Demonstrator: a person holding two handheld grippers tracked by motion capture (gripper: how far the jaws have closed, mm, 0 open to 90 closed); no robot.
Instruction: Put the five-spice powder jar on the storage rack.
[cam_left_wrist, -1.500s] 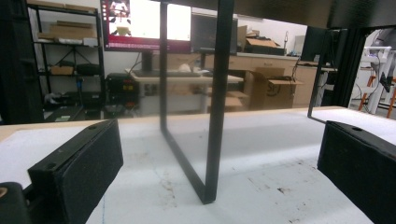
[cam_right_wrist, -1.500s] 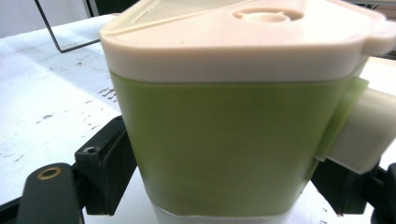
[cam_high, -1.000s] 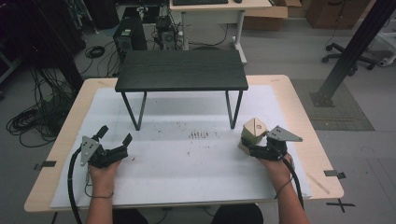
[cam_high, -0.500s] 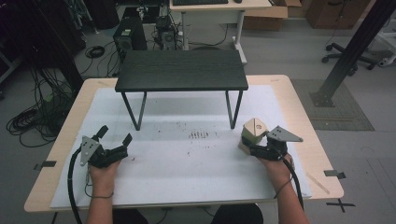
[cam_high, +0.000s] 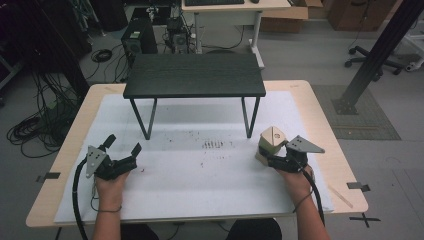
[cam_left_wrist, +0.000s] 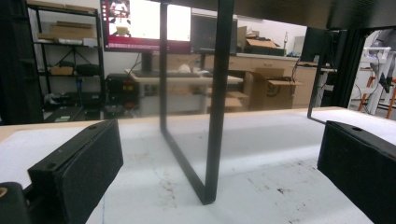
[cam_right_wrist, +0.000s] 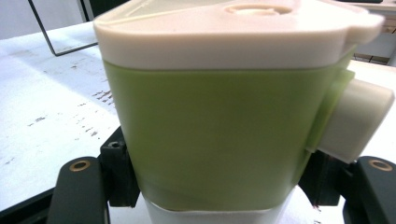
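High view: we see the right claw (cam_high: 268, 159) at the lower right of the frame, pinching a green container (cam_high: 270, 143) that stands upright on the white sheet (cam_high: 200, 190) covering the desk (cam_high: 320, 120). Its jaws have just been closing, with the container between them. The container carries a cream lid (cam_high: 273, 136) and sits just right of the nearer right leg of the small black stand (cam_high: 195, 75) that occupies the upper centre.

At the lower left we find the left claw (cam_high: 121, 145), spread wide with nothing between its jaws, resting on the sheet well apart from the container. A hand (cam_high: 111, 182) grips it from below, and a black cable (cam_high: 76, 195) trails down toward the bottom edge.

Right gripper view: the green container (cam_right_wrist: 210, 140) stands close before the camera, its cream lid (cam_right_wrist: 224, 32) across the top and a cream spout (cam_right_wrist: 352, 123) jutting out at the right. The black jaws press on its lower flanks at both bottom corners.

Left gripper view: we see the two black jaws far apart at the lower left and lower right, and a black stand leg (cam_left_wrist: 215, 102) rising from the stained sheet (cam_left_wrist: 280, 154) in the middle distance between them, touching neither.
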